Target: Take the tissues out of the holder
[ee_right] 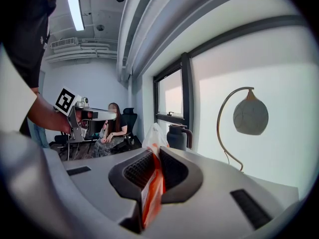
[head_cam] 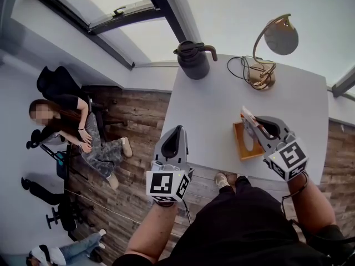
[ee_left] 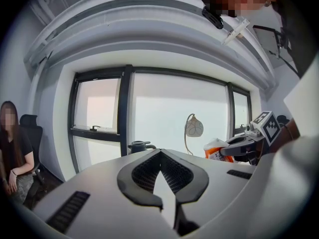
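The left gripper [head_cam: 177,131] is hanging shut and empty at the near edge of the bench [head_cam: 211,107]. The right gripper [head_cam: 247,117] is squeezing the orange tissue pack [ee_right: 152,185] tight, just over the wooden holder [head_cam: 243,151]. Farther back, 1 dark jug [head_cam: 193,60] and 1 lamp [head_cam: 270,46] are standing.

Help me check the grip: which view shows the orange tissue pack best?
The right gripper view: the tissue pack is close and central, clamped edge-on in the right gripper. The left gripper view shows it small and distant; the head view shows only a thin edge beside that gripper.
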Demonstrator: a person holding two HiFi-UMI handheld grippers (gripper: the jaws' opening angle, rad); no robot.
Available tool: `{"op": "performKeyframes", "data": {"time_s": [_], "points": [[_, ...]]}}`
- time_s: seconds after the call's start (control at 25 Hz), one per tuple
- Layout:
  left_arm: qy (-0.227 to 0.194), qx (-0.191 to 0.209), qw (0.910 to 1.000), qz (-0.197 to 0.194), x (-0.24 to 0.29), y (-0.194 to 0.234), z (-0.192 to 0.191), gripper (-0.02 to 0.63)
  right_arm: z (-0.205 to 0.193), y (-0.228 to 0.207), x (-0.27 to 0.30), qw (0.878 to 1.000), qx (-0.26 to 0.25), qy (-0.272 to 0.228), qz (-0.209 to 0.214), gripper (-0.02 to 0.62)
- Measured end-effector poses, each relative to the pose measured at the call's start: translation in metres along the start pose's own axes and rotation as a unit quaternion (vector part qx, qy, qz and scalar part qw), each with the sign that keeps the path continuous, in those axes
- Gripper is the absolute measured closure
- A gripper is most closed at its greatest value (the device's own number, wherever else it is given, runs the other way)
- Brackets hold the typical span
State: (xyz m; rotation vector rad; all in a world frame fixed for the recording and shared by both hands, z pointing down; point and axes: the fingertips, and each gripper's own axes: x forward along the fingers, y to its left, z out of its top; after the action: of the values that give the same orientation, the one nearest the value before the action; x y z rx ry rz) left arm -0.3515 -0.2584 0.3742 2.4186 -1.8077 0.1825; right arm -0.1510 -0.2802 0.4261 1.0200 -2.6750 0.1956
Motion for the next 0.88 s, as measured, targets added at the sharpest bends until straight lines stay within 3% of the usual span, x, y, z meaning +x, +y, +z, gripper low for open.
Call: {"op": "performKeyframes", "data": {"time_s": [0.52, 0.88], "points": [[-0.041, 0.009, 0.999, 0.01, 0.001, 0.005, 0.056, 0.601, 0.054, -0.015, -0.02, 0.999, -0.025, -0.043, -0.021, 0.568], [-0.06, 0.012, 0.9981, -0.004, -0.001, -0.002, 0.086, 0.601, 0.082, -0.027, -0.033, 0.996, -0.032, -0.074, -0.046, 0.568]]}}
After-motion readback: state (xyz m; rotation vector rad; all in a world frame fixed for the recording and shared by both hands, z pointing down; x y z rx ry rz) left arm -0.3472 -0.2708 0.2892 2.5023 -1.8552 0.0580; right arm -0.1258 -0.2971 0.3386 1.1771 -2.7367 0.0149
